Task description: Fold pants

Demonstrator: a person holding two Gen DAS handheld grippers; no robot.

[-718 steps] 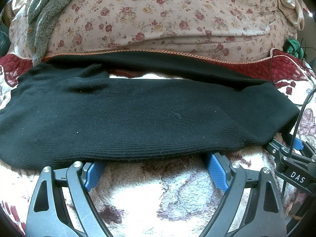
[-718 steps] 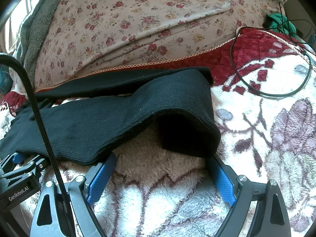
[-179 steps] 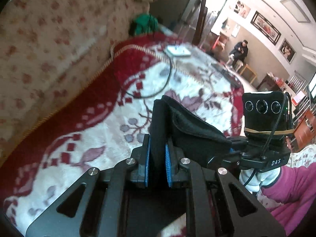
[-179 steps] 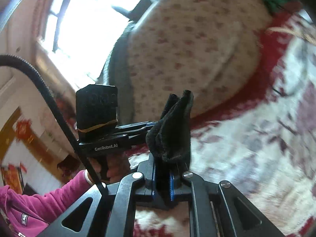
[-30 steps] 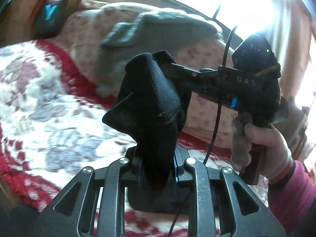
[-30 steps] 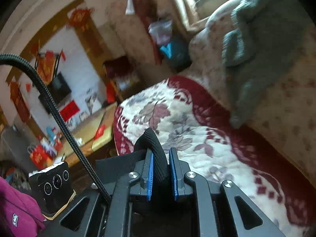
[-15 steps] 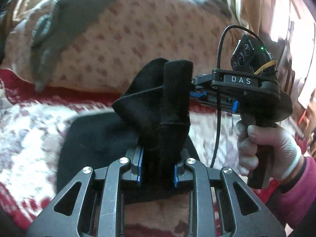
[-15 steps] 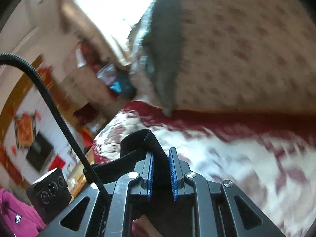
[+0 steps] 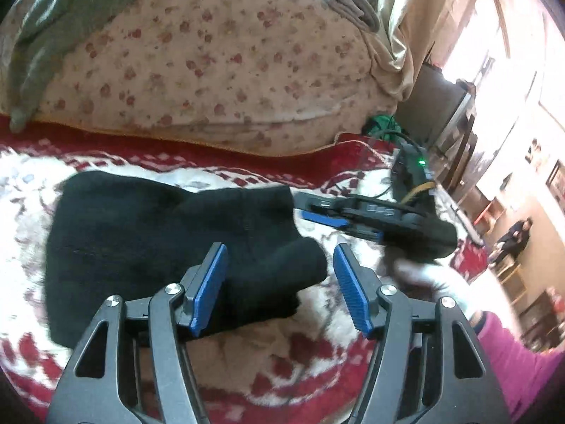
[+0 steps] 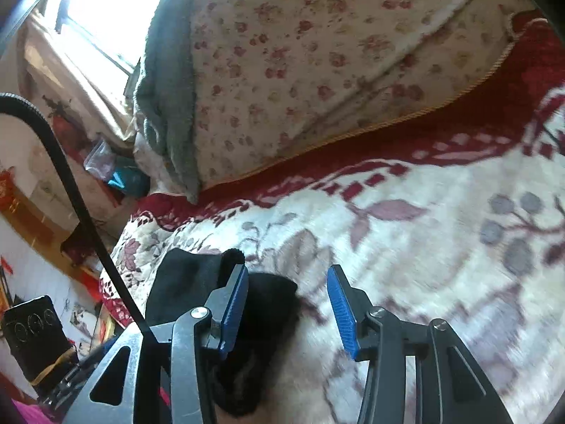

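Observation:
The black knit pants (image 9: 148,233) lie folded in a compact bundle on the red-and-white floral blanket (image 9: 317,371). My left gripper (image 9: 279,289) is open, just above the bundle's near right corner, holding nothing. My right gripper (image 10: 287,312) is open too; its left blue pad (image 10: 233,312) sits beside the pants' edge (image 10: 272,300). In the left wrist view the right gripper (image 9: 339,217) shows at the bundle's right end, its blue pads apart.
A floral quilt roll (image 9: 212,63) with a grey-green towel (image 9: 39,35) lies along the back of the bed. A black cable (image 9: 385,137) and green item (image 9: 383,123) sit at the far right. Room furniture stands beyond the bed edge (image 10: 116,258).
Both grippers were shut on the pants and held them up half a second ago. Now both have opened and the pants lie folded on the blanket.

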